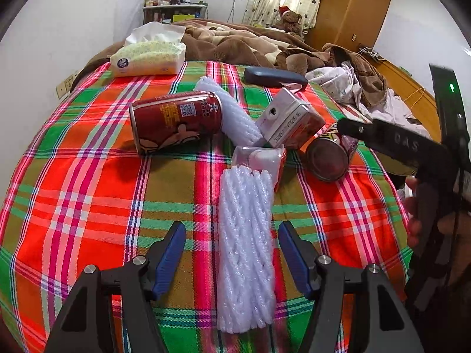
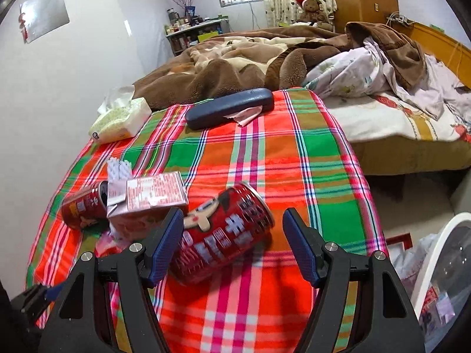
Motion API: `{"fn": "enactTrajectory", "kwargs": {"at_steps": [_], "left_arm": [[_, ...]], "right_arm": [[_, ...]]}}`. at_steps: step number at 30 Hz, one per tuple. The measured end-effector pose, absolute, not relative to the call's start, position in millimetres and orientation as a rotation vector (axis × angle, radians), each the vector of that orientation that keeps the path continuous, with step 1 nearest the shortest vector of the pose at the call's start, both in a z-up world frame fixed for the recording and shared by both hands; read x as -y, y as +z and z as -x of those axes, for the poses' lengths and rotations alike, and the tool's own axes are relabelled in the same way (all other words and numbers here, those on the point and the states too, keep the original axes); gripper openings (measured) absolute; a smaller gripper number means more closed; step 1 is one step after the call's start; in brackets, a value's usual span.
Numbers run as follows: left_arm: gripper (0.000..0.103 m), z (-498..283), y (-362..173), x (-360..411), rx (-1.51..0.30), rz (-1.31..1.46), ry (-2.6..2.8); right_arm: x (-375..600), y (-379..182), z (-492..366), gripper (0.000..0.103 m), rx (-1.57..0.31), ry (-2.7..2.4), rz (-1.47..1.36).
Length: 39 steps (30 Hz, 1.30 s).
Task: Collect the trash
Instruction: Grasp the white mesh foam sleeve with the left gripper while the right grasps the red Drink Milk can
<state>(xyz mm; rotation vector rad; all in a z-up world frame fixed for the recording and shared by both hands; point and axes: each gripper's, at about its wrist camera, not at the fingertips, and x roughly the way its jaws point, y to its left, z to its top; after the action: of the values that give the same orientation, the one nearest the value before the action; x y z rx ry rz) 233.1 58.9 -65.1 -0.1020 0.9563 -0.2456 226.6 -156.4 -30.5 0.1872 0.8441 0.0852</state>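
Note:
Trash lies on a plaid cloth (image 1: 88, 206). A white foam net sleeve (image 1: 245, 250) lies lengthwise between the fingers of my left gripper (image 1: 232, 235), which is open with gaps on both sides. Beyond it are a plastic wrapper (image 1: 259, 158), a red can (image 1: 173, 120) on its side, a second foam net (image 1: 232, 111), a pink-white drink carton (image 1: 290, 120) and another red can (image 1: 329, 158). In the right wrist view that can (image 2: 223, 232) lies between the fingers of my open right gripper (image 2: 232, 220). It is close to the left pad, with a gap on the right.
A tissue pack (image 1: 147, 58) and a dark blue case (image 1: 273, 76) lie at the cloth's far edge, against a brown blanket (image 2: 235, 58) on the bed. A white bin (image 2: 435, 264) with a bag stands on the floor, lower right of the cloth.

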Motion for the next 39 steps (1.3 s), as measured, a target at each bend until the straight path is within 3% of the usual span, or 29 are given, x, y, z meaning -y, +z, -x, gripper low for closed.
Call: {"fn": "enactTrajectory", "kwargs": {"at_steps": [39], "left_arm": [[0.065,-232,-70,-72,-0.973,0.133,-0.207]], "right_arm": [[114,-51,-225,0.073,-1.051,0.195,-0.285]]}}
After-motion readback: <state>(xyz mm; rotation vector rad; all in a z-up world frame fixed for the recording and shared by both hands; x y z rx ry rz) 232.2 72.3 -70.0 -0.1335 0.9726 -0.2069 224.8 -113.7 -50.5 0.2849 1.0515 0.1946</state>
